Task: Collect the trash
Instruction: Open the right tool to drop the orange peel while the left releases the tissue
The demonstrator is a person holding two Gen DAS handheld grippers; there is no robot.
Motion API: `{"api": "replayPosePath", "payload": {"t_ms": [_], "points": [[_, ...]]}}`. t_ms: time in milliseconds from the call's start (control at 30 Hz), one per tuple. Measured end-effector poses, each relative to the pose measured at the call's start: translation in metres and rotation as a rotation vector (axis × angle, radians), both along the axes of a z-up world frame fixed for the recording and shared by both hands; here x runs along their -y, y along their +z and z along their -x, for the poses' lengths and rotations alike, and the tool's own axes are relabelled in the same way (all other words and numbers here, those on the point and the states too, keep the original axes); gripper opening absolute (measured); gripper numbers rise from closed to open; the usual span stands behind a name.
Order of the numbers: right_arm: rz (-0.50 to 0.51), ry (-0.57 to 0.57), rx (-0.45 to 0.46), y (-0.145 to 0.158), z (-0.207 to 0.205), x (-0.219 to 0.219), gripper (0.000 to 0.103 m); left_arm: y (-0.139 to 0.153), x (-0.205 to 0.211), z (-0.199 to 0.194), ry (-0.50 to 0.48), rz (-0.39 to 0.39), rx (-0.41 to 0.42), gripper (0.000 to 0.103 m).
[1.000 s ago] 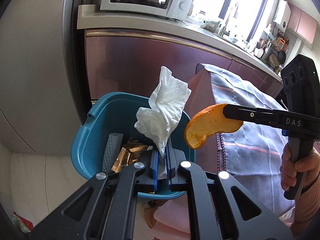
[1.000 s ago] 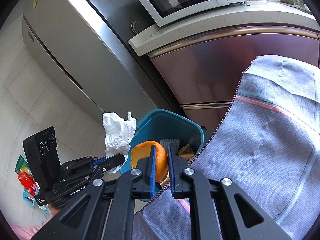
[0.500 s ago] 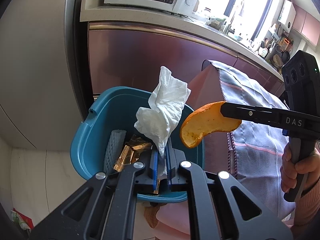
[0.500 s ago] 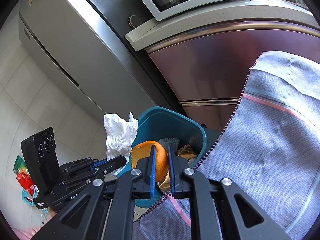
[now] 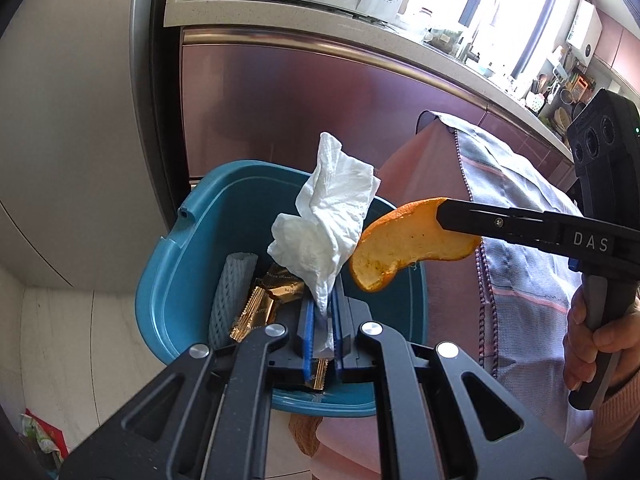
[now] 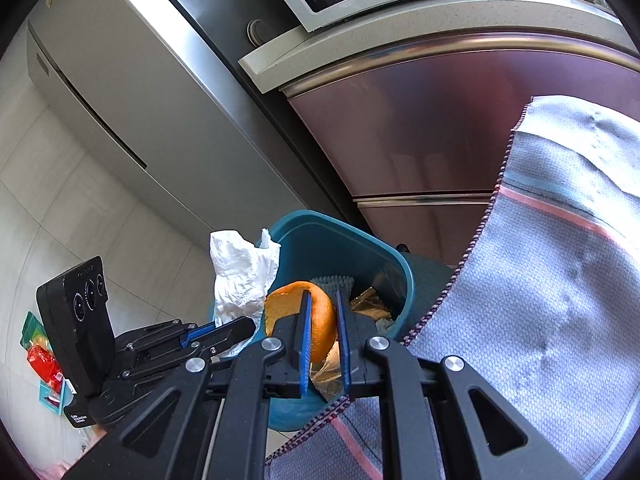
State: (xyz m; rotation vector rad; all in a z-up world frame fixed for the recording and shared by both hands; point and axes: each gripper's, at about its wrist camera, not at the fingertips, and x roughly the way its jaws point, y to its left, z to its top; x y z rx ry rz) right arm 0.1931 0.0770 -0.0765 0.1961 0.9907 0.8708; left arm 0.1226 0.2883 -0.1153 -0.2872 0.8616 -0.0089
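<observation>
L gripper [image 5: 322, 316] clamped on crumpled tissue [image 5: 328, 232], R gripper [image 6: 322, 320] clamped on orange peel [image 6: 310, 320]; both over open teal bin [image 5: 176, 272]. Risk: peel hangs nr bin's rim by draped cloth [image 6: 560, 300], so release there may drop it outside; tissue light, may cling to pads.

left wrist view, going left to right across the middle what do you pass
teal bin rim → white foam sleeve → gold wrappers → crumpled tissue in the left tongs → orange peel → right tongs → hand
</observation>
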Motion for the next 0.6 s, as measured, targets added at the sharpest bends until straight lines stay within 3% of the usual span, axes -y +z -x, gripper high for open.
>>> {"api": "replayPosePath", "payload": {"t_ms": [600], "points": [[0.031, -0.015, -0.009, -0.004, -0.005, -0.011, 0.017, -0.016, -0.001, -0.016, 0.028, 0.002, -0.037, 0.010]]}}
